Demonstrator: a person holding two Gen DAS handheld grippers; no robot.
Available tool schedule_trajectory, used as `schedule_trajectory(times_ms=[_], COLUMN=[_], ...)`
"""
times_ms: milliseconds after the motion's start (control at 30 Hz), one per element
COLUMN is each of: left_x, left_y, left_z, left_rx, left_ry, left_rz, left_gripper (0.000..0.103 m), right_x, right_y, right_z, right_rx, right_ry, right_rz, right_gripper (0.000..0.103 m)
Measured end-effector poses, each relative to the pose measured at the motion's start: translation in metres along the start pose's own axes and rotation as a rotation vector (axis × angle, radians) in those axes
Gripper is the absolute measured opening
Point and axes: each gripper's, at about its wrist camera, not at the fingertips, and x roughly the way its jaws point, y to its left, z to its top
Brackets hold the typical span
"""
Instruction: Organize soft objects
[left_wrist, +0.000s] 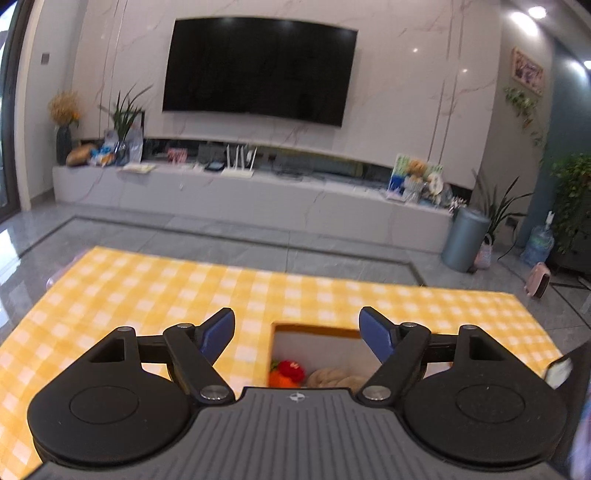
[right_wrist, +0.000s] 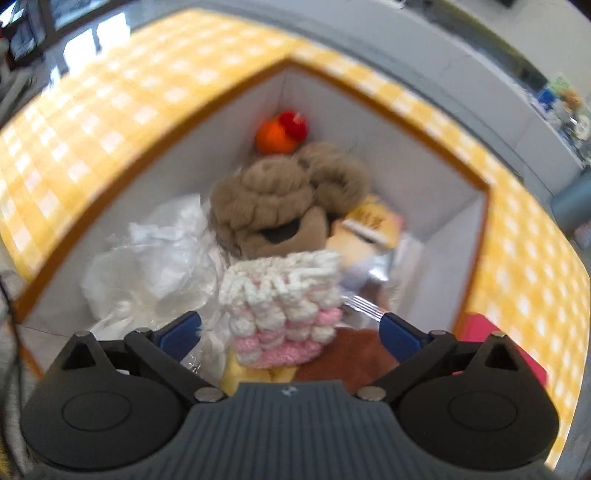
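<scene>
A white box with an orange rim (right_wrist: 207, 122) sits on the yellow checked tablecloth. It holds a brown plush toy (right_wrist: 273, 199), an orange and red soft toy (right_wrist: 280, 133), white crumpled plastic (right_wrist: 159, 266) and a white and pink knitted piece (right_wrist: 284, 302). My right gripper (right_wrist: 290, 330) is open above the box, its blue fingers either side of the knitted piece without touching it. My left gripper (left_wrist: 297, 325) is open and empty above the table, with the box (left_wrist: 314, 330) just beyond it; the orange and red toy (left_wrist: 288, 373) shows inside.
A yellow checked cloth (left_wrist: 147, 288) covers the table. A pink object (right_wrist: 491, 332) lies right of the box. Beyond the table are a grey floor, a long TV cabinet (left_wrist: 258, 192), a wall TV and a blue bin (left_wrist: 463, 240).
</scene>
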Motion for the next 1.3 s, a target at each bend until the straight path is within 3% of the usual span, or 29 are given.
schedule_trajectory(times_ms=[67, 267, 400, 567, 700, 833, 967, 1133, 1300], left_x=[-0.007, -0.019, -0.016, -0.008, -0.01, -0.006, -0.004, -0.004, -0.004], left_y=[-0.008, -0.045, -0.067, -0.085, -0.096, -0.105, -0.11, -0.116, -0.122], left_z=[0.001, -0.001, -0.011, -0.023, -0.035, -0.043, -0.05, -0.059, -0.064], left_rx=[0.003, 0.057, 0.071, 0.084, 0.112, 0.169, 0.203, 0.201, 0.181], left_ry=[-0.022, -0.069, -0.09, -0.1, -0.161, -0.157, -0.149, -0.13, -0.131], left_rz=[-0.015, -0.097, -0.09, -0.135, -0.09, -0.034, -0.041, -0.069, -0.061], left_gripper=[0.091, 0.097, 0.097, 0.097, 0.098, 0.098, 0.098, 0.098, 0.098], right_x=[-0.023, -0.08, -0.098, -0.099, -0.097, -0.092, -0.085, -0.083, -0.081], right_y=[-0.008, -0.03, -0.045, -0.061, -0.067, -0.077, -0.076, -0.08, -0.084], right_z=[-0.008, -0.045, -0.08, -0.101, -0.108, -0.116, -0.114, -0.118, -0.119], right_rx=[0.045, 0.175, 0.3, 0.333, 0.329, 0.347, 0.324, 0.349, 0.376], right_ry=[-0.055, -0.349, -0.553, -0.615, -0.664, -0.714, -0.706, -0.729, -0.698], right_rz=[-0.039, -0.167, -0.393, -0.38, -0.338, -0.323, -0.365, -0.344, -0.349], right_gripper=[0.101, 0.101, 0.101, 0.101, 0.101, 0.101, 0.101, 0.101, 0.101])
